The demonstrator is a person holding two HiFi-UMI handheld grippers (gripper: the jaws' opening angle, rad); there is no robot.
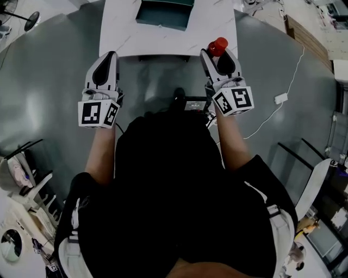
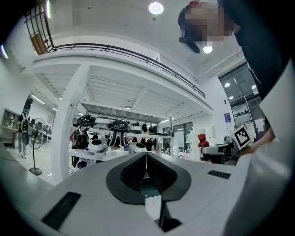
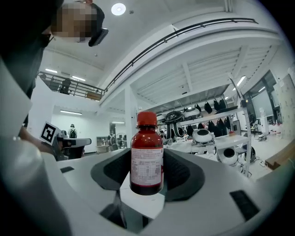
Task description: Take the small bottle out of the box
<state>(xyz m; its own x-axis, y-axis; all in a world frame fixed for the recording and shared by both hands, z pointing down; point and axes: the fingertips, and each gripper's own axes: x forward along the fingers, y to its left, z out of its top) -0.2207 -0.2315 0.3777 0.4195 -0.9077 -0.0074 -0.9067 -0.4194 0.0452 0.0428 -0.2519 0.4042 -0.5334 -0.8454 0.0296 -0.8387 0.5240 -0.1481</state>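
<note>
Small bottle point(image 3: 146, 159) upright, clamped between the jaws of my right gripper point(image 1: 219, 59), well clear of the teal box point(image 1: 163, 15) on the white table point(image 1: 117, 32); left gripper point(image 1: 107, 58) closed on nothing; extraction looks done, and I judge only set-down remains.

A black short-sleeved top point(image 1: 179, 184) is worn. The left gripper point(image 1: 110, 54) and the right gripper point(image 1: 213, 53) are cased in white, with black pads point(image 1: 102, 73) and black-and-white marker cubes point(image 1: 99, 113).
</note>
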